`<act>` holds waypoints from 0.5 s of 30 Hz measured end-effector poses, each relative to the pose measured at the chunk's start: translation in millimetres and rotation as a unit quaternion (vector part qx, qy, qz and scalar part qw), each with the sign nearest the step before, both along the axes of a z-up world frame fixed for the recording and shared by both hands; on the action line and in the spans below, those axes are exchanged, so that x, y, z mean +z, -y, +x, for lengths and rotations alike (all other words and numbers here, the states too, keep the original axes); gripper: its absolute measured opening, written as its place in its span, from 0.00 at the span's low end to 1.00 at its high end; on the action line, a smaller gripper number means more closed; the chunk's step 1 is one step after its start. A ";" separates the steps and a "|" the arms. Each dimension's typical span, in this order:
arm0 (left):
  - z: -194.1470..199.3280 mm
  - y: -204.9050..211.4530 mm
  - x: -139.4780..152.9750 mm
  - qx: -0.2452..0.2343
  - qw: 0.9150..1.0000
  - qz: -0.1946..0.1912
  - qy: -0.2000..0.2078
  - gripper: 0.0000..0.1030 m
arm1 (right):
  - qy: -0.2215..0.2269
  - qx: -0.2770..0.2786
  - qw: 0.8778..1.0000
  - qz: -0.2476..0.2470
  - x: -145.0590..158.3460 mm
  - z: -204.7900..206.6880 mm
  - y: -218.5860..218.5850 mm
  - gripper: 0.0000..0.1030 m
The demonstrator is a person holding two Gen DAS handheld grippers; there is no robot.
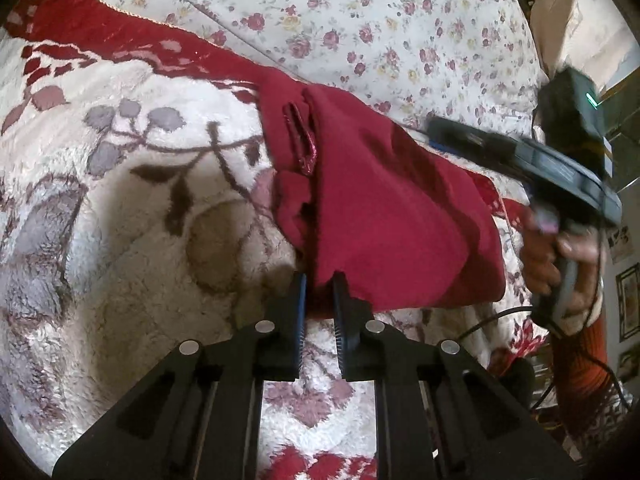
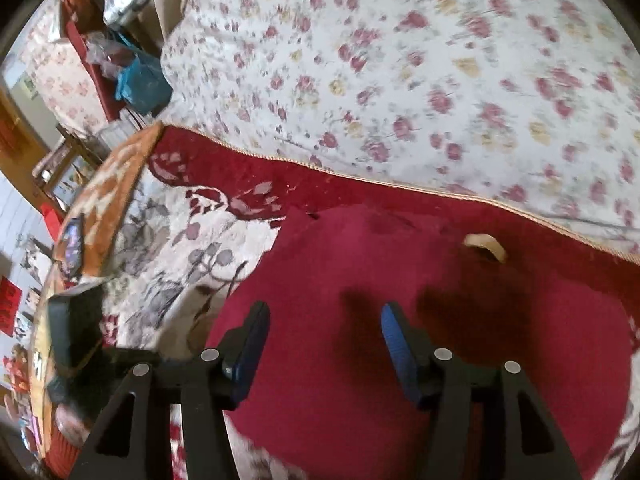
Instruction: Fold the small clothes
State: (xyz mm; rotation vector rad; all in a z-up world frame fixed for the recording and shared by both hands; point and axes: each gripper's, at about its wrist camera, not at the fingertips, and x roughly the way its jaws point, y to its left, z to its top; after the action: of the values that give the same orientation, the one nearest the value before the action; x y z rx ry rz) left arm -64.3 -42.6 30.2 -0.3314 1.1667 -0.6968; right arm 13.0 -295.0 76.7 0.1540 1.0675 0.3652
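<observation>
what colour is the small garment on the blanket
Dark red garment, clearest in the right wrist view.

Soft daylight, motion blur, fisheye warp

Ahead of my tongs: dark red garment (image 1: 384,216), cream blanket (image 1: 132,216) with grey-brown leaves, white rose-print sheet (image 1: 360,20) beyond.

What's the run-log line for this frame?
left gripper: shut on red garment edge | right gripper: open above garment, nothing held | surface: fluffy blanket | fold: not done
</observation>
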 end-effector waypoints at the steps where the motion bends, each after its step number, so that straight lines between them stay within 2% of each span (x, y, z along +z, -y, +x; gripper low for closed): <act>1: -0.4 0.9 -0.4 -0.001 1.000 0.002 0.001 0.11 | -0.001 -0.001 1.000 -0.009 -4.3 6.0 -4.9 0.53; 4: -1.0 4.1 0.6 -0.005 1.000 0.006 0.003 0.11 | -0.029 -0.008 0.999 -0.023 -32.6 41.1 -24.3 0.43; 7: 3.8 3.7 -0.4 -0.004 1.000 0.001 -0.005 0.11 | -0.067 -0.007 0.998 -0.011 -64.5 63.5 -37.4 0.42; 8: 5.9 3.5 -0.6 -0.003 1.000 -0.001 -0.006 0.11 | -0.066 -0.012 0.998 -0.005 -70.3 66.6 -38.6 0.43; 12: 8.7 6.4 0.5 -0.003 1.000 0.001 -0.006 0.11 | -0.067 -0.034 0.997 0.037 -69.3 68.8 -25.2 0.42; 15: 8.4 7.7 2.1 0.004 1.000 0.001 -0.004 0.12 | -0.061 -0.031 0.997 0.036 -57.9 54.9 -15.0 0.42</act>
State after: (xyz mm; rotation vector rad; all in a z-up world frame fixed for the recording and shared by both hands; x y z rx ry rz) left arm -55.9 -50.3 32.3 -0.3374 1.1736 -0.6872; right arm 67.9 -280.0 18.8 0.2756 1.1673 0.3408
